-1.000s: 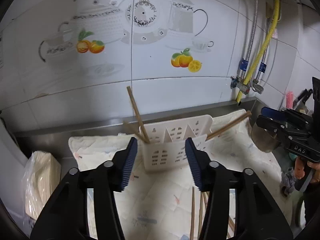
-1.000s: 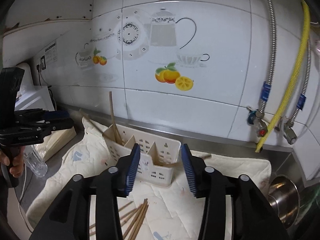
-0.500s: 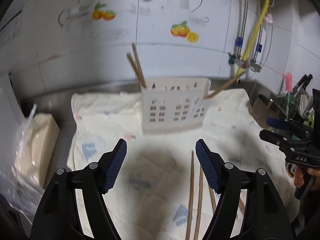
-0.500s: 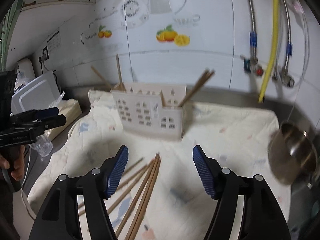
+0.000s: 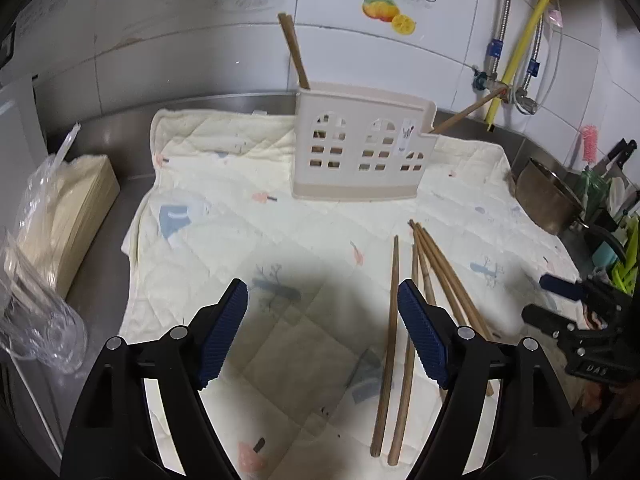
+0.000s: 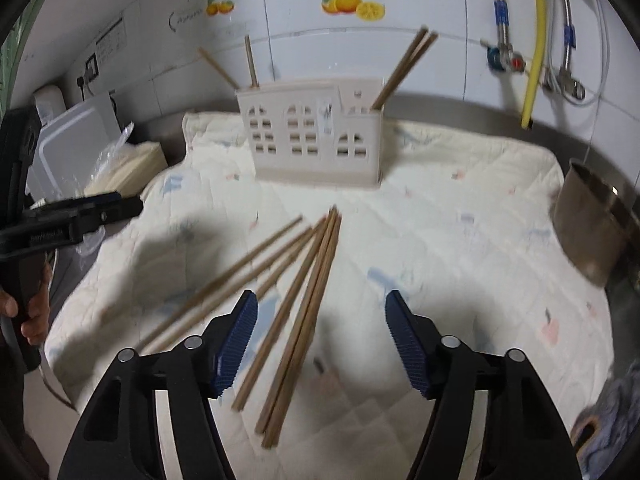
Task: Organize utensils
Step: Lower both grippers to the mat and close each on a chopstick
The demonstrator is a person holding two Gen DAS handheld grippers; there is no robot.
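Observation:
A cream utensil holder point(image 5: 362, 148) with window cut-outs stands on a quilted cloth point(image 5: 248, 236) by the tiled wall; it also shows in the right wrist view point(image 6: 316, 136). Chopsticks stand in its left and right ends point(image 6: 404, 68). Several loose wooden chopsticks point(image 5: 404, 300) lie on the cloth in front of it, also in the right wrist view point(image 6: 304, 280). My left gripper point(image 5: 322, 332) is open and empty above the cloth, the chopsticks by its right finger. My right gripper point(image 6: 320, 340) is open and empty above the loose chopsticks.
A steel pot point(image 6: 592, 224) sits at the cloth's right edge. A bagged stack of paper point(image 5: 60, 224) and a white box point(image 6: 72, 140) stand at the left. Pipes and a yellow hose point(image 6: 536, 40) run down the wall at the right.
Both grippers have pulled back and tilted down from the holder toward the loose chopsticks, and both have opened wider.

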